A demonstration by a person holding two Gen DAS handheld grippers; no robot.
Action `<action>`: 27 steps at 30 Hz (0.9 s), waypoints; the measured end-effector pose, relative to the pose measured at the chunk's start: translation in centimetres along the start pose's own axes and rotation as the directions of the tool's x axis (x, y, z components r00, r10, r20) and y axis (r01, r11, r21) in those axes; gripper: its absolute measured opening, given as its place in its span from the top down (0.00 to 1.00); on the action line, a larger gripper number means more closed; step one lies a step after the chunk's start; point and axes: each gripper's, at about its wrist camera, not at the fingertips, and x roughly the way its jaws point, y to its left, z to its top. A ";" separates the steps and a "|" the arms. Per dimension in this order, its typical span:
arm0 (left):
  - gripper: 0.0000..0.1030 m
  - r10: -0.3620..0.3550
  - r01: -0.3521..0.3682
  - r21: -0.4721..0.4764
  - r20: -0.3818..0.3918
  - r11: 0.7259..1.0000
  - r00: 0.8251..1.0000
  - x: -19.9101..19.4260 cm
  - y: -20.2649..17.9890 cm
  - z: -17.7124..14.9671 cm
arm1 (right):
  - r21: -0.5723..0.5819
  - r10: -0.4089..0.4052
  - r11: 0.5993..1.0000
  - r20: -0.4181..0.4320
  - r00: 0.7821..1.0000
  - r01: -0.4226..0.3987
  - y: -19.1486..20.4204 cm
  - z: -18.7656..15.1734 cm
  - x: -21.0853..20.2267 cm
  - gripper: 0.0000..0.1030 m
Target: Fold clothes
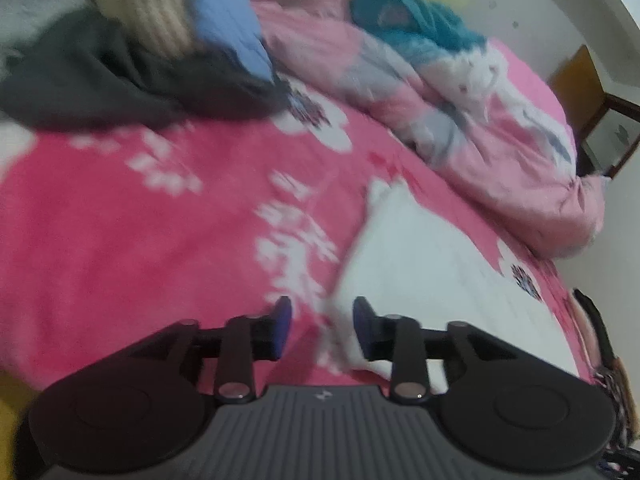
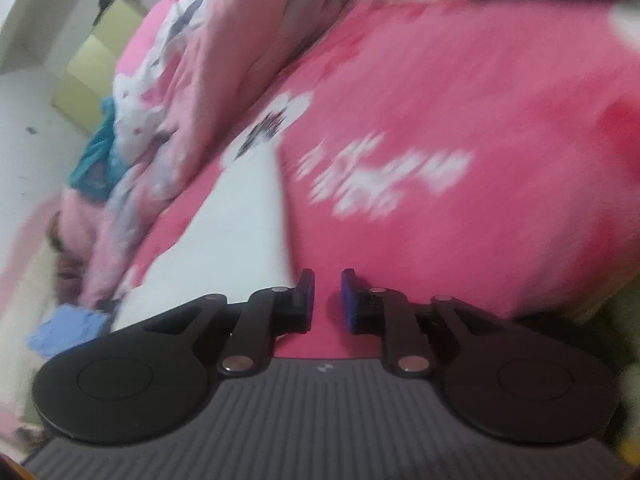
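A white cloth lies flat on the pink flowered blanket that covers the bed. My left gripper is open just above the cloth's near left edge, and a strip of white shows between its blue fingertips. In the right wrist view the white cloth lies left of my right gripper, which hangs over the bare pink blanket. Its fingers stand a small gap apart with only blanket showing between them. Both views are motion-blurred.
A heap of clothes sits at the far left: a dark grey garment, a cream ribbed one, a blue one. A rumpled pink quilt with a teal fluffy piece lines the bed's right side. Wooden furniture stands by the wall.
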 end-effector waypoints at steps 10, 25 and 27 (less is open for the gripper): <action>0.46 -0.153 0.143 -0.170 -0.050 0.975 0.987 -0.8 0.5 -1.1 | -0.040 0.187 0.981 -0.082 0.979 -0.191 5.0 -1.7 1.4 0.73; 0.86 -0.122 0.118 -0.218 -0.007 0.969 0.993 2.2 -0.1 0.2 | 0.130 0.133 0.983 -0.041 0.990 -0.127 1.1 -1.9 1.2 0.72; 0.89 -0.149 0.152 -0.186 0.027 0.971 0.988 1.5 -0.4 0.5 | 0.144 0.133 0.982 -0.042 0.990 -0.126 0.8 -1.9 1.4 0.72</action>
